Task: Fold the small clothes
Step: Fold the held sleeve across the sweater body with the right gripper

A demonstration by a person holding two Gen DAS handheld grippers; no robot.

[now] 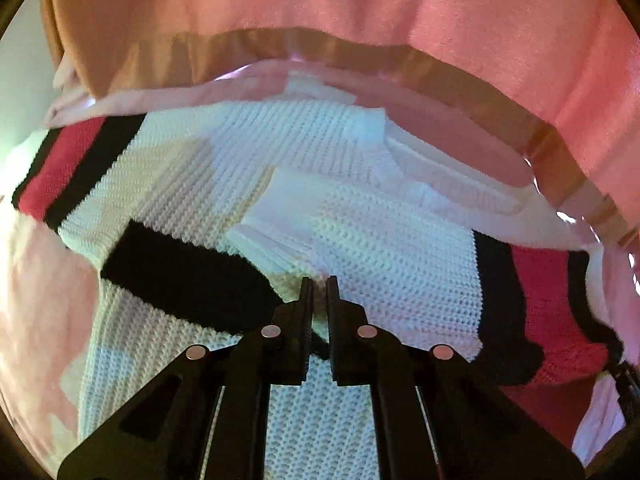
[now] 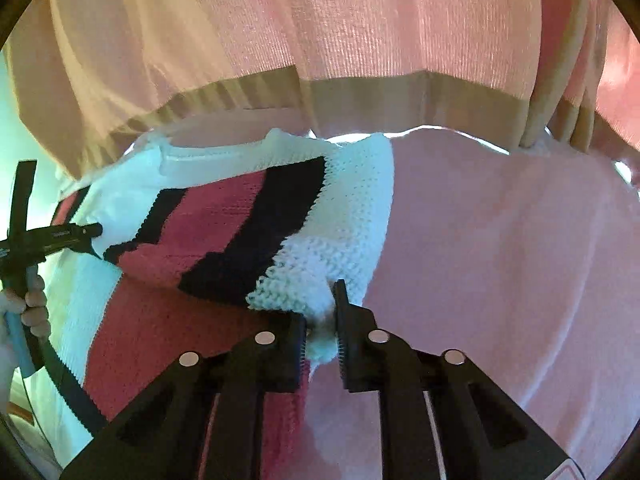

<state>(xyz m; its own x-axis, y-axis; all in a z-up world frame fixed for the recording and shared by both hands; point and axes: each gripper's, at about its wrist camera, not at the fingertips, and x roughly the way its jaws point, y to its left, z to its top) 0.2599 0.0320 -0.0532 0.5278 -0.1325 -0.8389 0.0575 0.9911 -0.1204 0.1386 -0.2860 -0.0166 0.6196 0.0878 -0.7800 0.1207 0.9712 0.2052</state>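
One knitted sweater (image 1: 340,208) fills most of what we see: a chunky white waffle knit with black and red stripes across its sleeves and hem. It lies on a soft pink cloth (image 2: 500,240) that covers the surface, close to the edge nearest the person, whose pink ribbed top with a tan hem band (image 2: 360,40) hangs just above it. We see the left gripper (image 1: 319,284) with its black jaws pressed nearly together, pinching a small fold of white knit beside a black stripe. The right gripper (image 2: 322,320) nips a fuzzy white corner of the striped part, which is lifted and folded over the red area. The left hand (image 2: 30,304) shows at the far left of the right wrist view.
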